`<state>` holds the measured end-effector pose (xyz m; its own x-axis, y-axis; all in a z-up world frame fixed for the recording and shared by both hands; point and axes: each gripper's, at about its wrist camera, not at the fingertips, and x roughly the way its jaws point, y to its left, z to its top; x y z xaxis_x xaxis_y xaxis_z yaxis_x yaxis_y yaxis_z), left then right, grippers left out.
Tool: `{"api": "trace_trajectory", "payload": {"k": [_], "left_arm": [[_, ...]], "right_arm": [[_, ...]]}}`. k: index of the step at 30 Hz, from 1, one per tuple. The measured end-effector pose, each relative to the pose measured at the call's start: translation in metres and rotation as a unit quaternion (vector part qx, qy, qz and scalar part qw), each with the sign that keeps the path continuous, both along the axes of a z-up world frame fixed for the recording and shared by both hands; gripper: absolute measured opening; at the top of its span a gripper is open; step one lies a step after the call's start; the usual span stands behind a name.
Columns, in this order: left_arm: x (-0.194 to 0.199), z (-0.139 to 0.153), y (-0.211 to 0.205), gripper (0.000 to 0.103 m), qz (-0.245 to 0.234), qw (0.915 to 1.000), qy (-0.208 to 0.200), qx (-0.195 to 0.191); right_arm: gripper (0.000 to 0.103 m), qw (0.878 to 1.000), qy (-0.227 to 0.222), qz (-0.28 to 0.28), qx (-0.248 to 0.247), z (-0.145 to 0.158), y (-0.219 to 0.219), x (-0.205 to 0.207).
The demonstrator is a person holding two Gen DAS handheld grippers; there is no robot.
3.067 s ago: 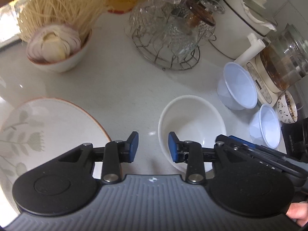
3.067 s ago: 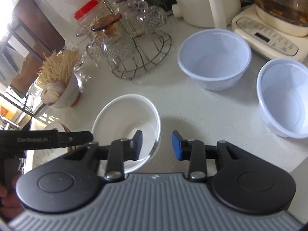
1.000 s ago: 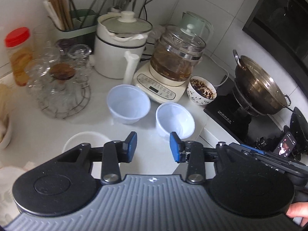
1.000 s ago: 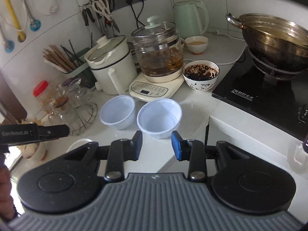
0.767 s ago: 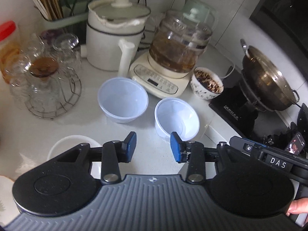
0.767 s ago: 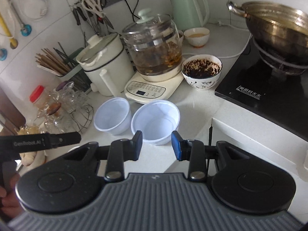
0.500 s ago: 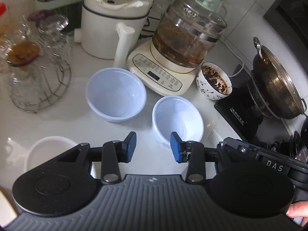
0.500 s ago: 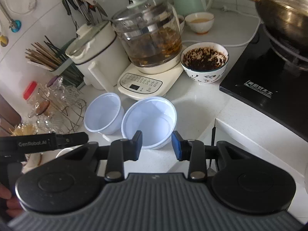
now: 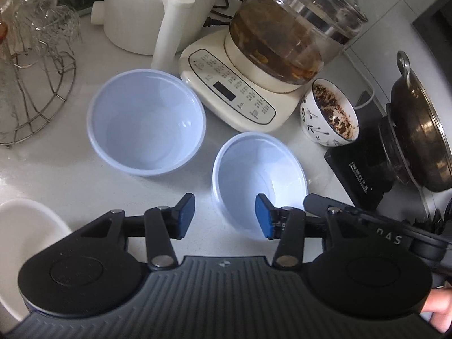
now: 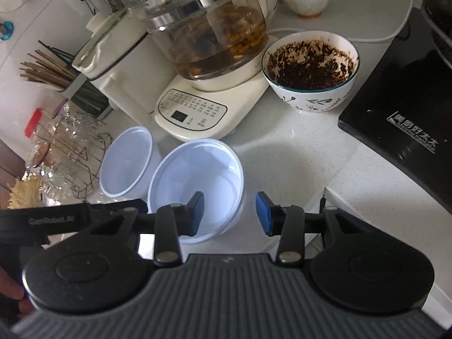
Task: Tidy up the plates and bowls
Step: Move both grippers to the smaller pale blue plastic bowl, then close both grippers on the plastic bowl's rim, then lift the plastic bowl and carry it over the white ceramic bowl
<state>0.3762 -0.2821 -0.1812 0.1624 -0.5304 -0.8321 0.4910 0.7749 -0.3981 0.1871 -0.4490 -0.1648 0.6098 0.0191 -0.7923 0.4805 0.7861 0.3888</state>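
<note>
Two empty pale blue plastic bowls stand side by side on the white counter: the bigger-looking one (image 9: 147,121) on the left, the other (image 9: 258,175) nearer me. My left gripper (image 9: 224,216) hangs just above that nearer bowl's left rim. Its jaws are opening and the pads touch nothing. In the right wrist view the same bowl (image 10: 197,180) has its right rim between the opening jaws of my right gripper (image 10: 229,213), untouched. The second blue bowl (image 10: 127,163) sits behind it. A white ceramic bowl (image 9: 25,226) shows at the lower left.
Just behind the bowls stand a glass kettle on a cream base (image 9: 243,93), a white pot (image 9: 158,8) and a patterned bowl of dark crumbs (image 9: 330,118). A black hob (image 9: 364,169) with a wok (image 9: 418,135) is on the right, a wire glass rack (image 9: 34,84) on the left.
Both grippers have sunk and closed in on the nearer blue bowl, which now fills more of each view. Both pairs of jaws stand wider than before.
</note>
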Motion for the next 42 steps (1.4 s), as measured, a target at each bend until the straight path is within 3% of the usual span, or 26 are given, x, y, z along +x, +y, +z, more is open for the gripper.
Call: {"api": "trace_trajectory", "payload": {"k": [3,11,16,24,42], "left_arm": [[0.002,-0.004,-0.008,0.053,-0.002,1.0000,0.000,0.007],[0.005,-0.021,-0.021,0.051,-0.005,0.9996,0.009,0.026],[0.007,-0.024,-0.020,0.032,0.004,0.9995,0.005,0.032],[0.011,-0.025,-0.016,0.011,0.014,0.9995,0.010,0.025],[-0.006,0.023,0.009,0.011,-0.006,0.9999,-0.013,0.004]], "right_arm": [[0.043,1.000,0.005,-0.001,0.004,-0.007,-0.003,0.006],[0.029,1.000,0.020,0.013,0.012,-0.019,-0.006,0.015],[0.016,1.000,0.025,0.009,0.012,-0.022,-0.008,0.020],[0.010,0.999,0.024,0.024,0.013,-0.023,-0.003,0.024],[0.010,1.000,-0.004,0.018,-0.005,0.021,0.019,0.007]]}}
